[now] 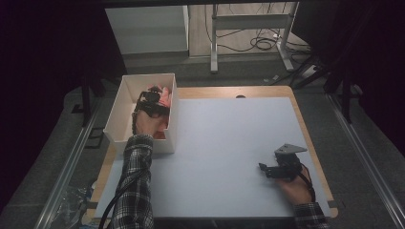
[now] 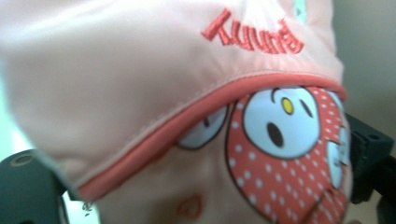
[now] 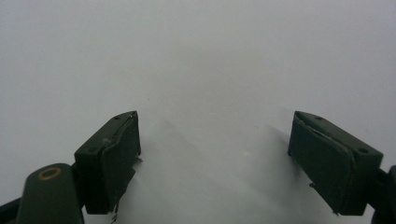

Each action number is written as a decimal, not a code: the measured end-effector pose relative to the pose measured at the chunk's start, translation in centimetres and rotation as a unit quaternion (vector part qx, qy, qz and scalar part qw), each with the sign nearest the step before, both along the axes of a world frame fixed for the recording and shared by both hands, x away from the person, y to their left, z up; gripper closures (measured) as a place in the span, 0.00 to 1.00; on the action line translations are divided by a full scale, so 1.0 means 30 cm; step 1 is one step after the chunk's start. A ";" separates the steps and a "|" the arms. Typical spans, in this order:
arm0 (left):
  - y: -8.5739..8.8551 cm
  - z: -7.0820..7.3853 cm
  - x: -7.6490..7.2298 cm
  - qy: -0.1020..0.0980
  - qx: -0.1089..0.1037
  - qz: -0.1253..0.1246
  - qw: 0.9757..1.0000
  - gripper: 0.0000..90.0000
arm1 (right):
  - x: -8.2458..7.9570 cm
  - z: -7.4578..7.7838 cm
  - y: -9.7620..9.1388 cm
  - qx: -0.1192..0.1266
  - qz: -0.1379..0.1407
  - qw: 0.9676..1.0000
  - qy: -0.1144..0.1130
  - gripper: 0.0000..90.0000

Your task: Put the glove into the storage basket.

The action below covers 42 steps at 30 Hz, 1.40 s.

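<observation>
White box (image 1: pixel 125 102) at table's far-left, left hand-held gripper (image 1: pixel 154 101) inside over pink garment (image 2: pixel 187 93)

We see a table (image 1: pixel 296 102) with a wooden edge and a pale sheet (image 1: pixel 224 143) over its top. Around it lies grey floor (image 1: pixel 377 157), and metal rails (image 1: pixel 71 157) run along both sides of the table. Beyond the far edge stand a white cabinet (image 1: pixel 148 28) and a metal frame (image 1: pixel 250 28), with black cables (image 1: pixel 260 43) looped on the floor beneath it. The room's sides lie in deep shadow; light falls mainly on the tabletop.
</observation>
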<state>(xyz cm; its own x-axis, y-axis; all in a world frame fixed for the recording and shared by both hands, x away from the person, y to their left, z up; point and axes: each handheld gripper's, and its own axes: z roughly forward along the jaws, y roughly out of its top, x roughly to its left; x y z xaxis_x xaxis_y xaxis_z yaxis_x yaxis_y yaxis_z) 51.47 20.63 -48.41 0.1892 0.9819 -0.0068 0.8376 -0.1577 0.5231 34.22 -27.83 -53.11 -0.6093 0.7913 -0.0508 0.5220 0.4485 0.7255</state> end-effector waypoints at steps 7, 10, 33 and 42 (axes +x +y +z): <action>0.008 0.021 -0.008 -0.009 -0.006 0.001 1.000 0.09 | 0.000 0.000 0.000 0.000 0.000 1.000 0.000 0.19; 0.015 0.029 -0.013 -0.015 -0.009 0.003 1.000 0.08 | 0.000 0.000 0.000 0.000 0.000 1.000 0.000 0.19; 0.034 0.138 -0.068 -0.060 -0.016 -0.001 0.998 0.04 | 0.000 0.000 0.000 0.000 0.000 1.000 0.000 0.19; 0.043 0.181 -0.116 -0.082 -0.024 -0.010 0.996 0.04 | -0.001 0.000 0.001 0.000 0.000 1.000 0.000 0.19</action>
